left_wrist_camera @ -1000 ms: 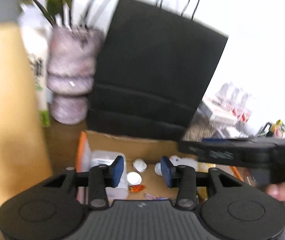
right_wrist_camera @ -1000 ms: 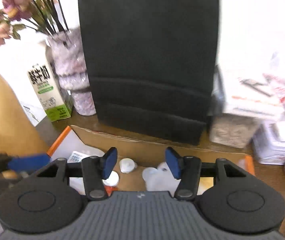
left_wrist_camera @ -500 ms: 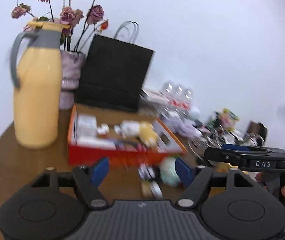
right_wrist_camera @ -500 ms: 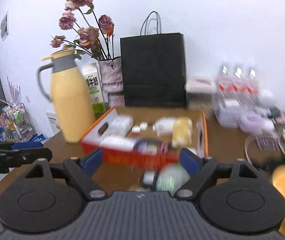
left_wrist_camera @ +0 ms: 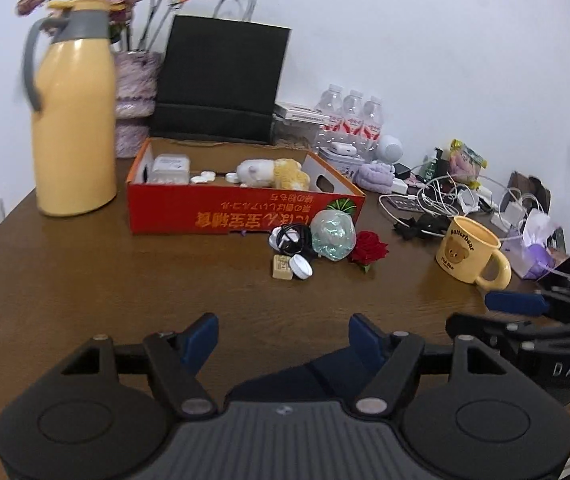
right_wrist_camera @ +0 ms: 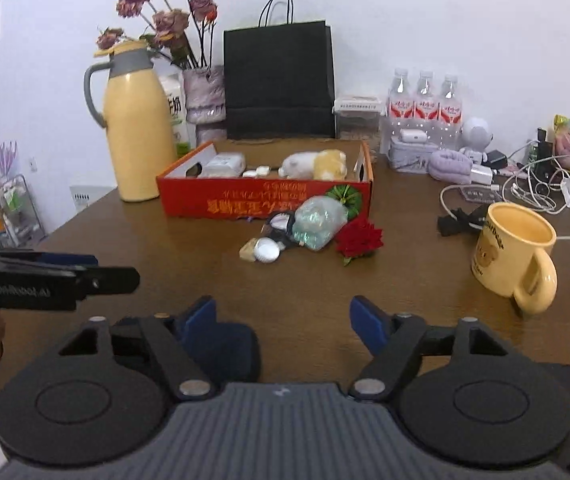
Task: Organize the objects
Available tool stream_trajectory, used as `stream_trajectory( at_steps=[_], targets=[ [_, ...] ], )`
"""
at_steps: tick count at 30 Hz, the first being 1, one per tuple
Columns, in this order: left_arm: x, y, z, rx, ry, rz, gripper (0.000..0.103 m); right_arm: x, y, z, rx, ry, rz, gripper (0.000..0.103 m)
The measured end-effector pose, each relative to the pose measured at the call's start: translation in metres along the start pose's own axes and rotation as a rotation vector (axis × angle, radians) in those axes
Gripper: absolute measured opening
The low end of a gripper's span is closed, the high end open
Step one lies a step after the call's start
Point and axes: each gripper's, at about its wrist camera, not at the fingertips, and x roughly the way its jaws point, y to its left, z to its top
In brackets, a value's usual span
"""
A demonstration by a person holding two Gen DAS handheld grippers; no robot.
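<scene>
Left wrist view first: my left gripper (left_wrist_camera: 283,334) hangs low over the brown table (left_wrist_camera: 125,280) with its blue pads spread wide and nothing between them; my right gripper (right_wrist_camera: 283,316) is likewise released and empty, and each one shows at the edge of the other's view. Farther out on the table lies a small cluster: a tan block (left_wrist_camera: 283,269) touching a white cap (left_wrist_camera: 301,267), a coiled black cable (left_wrist_camera: 289,237), a crumpled clear bottle (left_wrist_camera: 332,234) and a red rose (left_wrist_camera: 368,247); the yellow bear mug (left_wrist_camera: 469,254) stands apart to the right. Just behind the cluster sits the red box (left_wrist_camera: 241,216), holding a plush toy (left_wrist_camera: 273,172) and white bits; beyond it I see a yellow jug (left_wrist_camera: 75,136) and a black paper bag (left_wrist_camera: 221,84).
</scene>
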Motion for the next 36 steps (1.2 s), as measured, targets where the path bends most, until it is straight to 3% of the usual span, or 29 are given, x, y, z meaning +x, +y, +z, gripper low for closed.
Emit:
stream_trajectory(
  at_steps=[4,11,15,18,20,21,22,29,36],
  targets=[
    [0.037,-0.006,0.011,0.115,-0.003,-0.002,0.055,0.026,-0.011,0.008,0.036,-0.001,0.028,0.059],
    [0.135,0.001,0.034,0.257,0.124,-0.078,0.051,0.121,-0.028,0.035,0.106,0.072,0.117,0.041],
    [0.168,0.007,0.038,0.263,0.151,-0.084,0.049,0.168,-0.029,0.041,0.116,0.123,0.132,0.034],
    [0.175,0.016,0.037,0.237,0.131,-0.108,0.047,0.191,-0.018,0.041,0.072,0.146,0.123,0.03],
    [0.176,0.016,0.034,0.277,0.106,-0.102,0.043,0.2,-0.019,0.039,0.081,0.151,0.12,0.026],
    [0.175,0.016,0.034,0.278,0.099,-0.107,0.024,0.202,-0.021,0.038,0.086,0.152,0.119,0.017],
    [0.173,0.015,0.033,0.286,0.096,-0.116,0.022,0.203,-0.022,0.036,0.084,0.164,0.119,0.013],
    [0.162,0.019,0.034,0.266,0.077,-0.07,0.021,0.195,-0.025,0.03,0.076,0.146,0.106,0.009],
    [0.128,0.051,0.04,0.061,0.036,0.027,0.021,0.175,-0.023,0.032,0.095,0.103,0.125,0.002]
  ],
)
